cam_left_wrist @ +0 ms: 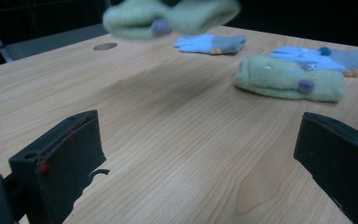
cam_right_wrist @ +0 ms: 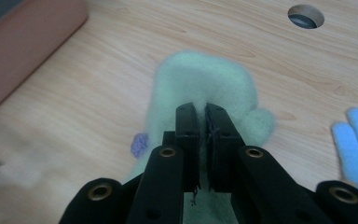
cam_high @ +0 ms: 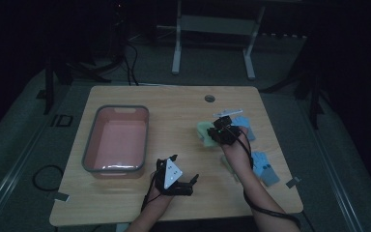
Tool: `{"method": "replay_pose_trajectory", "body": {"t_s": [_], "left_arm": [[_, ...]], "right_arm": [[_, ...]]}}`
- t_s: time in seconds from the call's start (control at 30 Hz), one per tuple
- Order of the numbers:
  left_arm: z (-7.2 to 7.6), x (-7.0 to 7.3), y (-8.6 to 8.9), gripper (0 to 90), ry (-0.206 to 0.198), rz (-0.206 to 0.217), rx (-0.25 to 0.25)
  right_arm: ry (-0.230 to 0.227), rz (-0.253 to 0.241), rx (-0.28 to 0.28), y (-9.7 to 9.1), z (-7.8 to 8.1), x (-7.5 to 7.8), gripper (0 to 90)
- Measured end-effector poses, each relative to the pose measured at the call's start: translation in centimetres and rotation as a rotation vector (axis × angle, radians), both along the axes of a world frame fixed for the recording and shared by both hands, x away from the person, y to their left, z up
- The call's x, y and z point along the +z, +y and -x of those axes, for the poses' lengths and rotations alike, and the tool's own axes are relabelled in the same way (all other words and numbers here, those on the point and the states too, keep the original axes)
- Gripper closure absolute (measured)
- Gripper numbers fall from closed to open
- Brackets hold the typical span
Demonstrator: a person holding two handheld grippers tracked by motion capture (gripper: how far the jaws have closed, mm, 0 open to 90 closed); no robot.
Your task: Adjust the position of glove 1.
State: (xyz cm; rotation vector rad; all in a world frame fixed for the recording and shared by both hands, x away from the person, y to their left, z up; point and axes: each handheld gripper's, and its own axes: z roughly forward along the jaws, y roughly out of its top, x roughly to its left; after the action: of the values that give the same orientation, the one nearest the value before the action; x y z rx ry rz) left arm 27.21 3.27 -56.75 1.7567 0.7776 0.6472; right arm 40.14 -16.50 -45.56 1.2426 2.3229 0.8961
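A dim room held a wooden table (cam_high: 174,104) with a pink bin (cam_high: 117,140) at its left. The right gripper (cam_right_wrist: 200,114) had its jaws pinched tight on a green mitten (cam_right_wrist: 205,86), lifted clear of the tabletop. The left gripper (cam_high: 182,175) rested near the front edge, jaws spread wide with nothing between them. A second green mitten (cam_left_wrist: 289,79) and two blue gloves (cam_left_wrist: 212,44) lay nearby.

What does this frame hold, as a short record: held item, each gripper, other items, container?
held item: green glove, pinched by right gripper, lifted off the table
left gripper: open, nothing between the jaws, low over bare wood
other gloves: second green glove and two blue gloves lying flat
container: pink bin, nothing inside, at table's left
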Motion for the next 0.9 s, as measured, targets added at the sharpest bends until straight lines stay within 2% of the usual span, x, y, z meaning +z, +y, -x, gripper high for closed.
{"method": "replay_pose_trajectory", "body": {"t_s": [0.1, 0.17, 0.27, 0.3, 0.37, 0.43, 0.6, 0.7, 0.8, 0.87, 0.9], "left_arm": [[0.0, 0.0, 0.0, 1.4, 0.004, 0.004, 0.002], [0.0, 0.0, 0.0, 1.4, 0.001, 0.000, 0.000], [0.1, 0.0, -0.1, 1.4, -0.007, -0.007, 0.000], [0.1, 0.0, -0.1, 1.4, -0.008, -0.008, -0.001], [0.1, 0.0, -0.1, 4.3, -0.009, -0.010, 0.000], [0.1, 0.0, -0.1, 4.8, -0.011, -0.009, -0.001], [0.2, 0.0, -0.1, 4.0, -0.018, -0.012, 0.001], [0.3, 0.0, -0.1, 2.1, -0.024, -0.013, 0.017], [0.3, 0.0, 0.0, 1.5, -0.016, -0.007, 0.028], [0.2, 0.0, 0.2, 1.3, -0.004, 0.016, 0.029], [0.2, 0.0, 0.2, 1.3, -0.002, 0.013, 0.030]], "right_arm": [[-0.002, -0.022, -0.010, 0.0, 0.8, 0.7, 84.9], [-0.015, -0.028, -0.024, 0.0, 2.2, 1.5, 84.9], [-0.029, -0.029, -0.041, -0.4, 3.6, 1.9, 84.9], [-0.033, -0.048, -0.055, -0.6, 4.1, 2.0, 84.9], [-0.061, -0.030, -0.069, -0.9, 5.2, 2.2, 84.9], [-0.067, -0.048, -0.087, -1.3, 6.2, 2.1, 85.0], [-0.039, -0.061, -0.084, -1.2, 7.9, 0.4, 85.0], [-0.011, -0.055, -0.094, -1.1, 8.4, -0.7, 85.0], [-0.007, -0.057, -0.102, -1.1, 8.6, -1.1, 85.0], [0.034, -0.047, -0.104, -0.7, 9.3, -3.1, 85.0], [0.050, -0.034, -0.101, -0.4, 9.3, -3.7, 85.0]]}}
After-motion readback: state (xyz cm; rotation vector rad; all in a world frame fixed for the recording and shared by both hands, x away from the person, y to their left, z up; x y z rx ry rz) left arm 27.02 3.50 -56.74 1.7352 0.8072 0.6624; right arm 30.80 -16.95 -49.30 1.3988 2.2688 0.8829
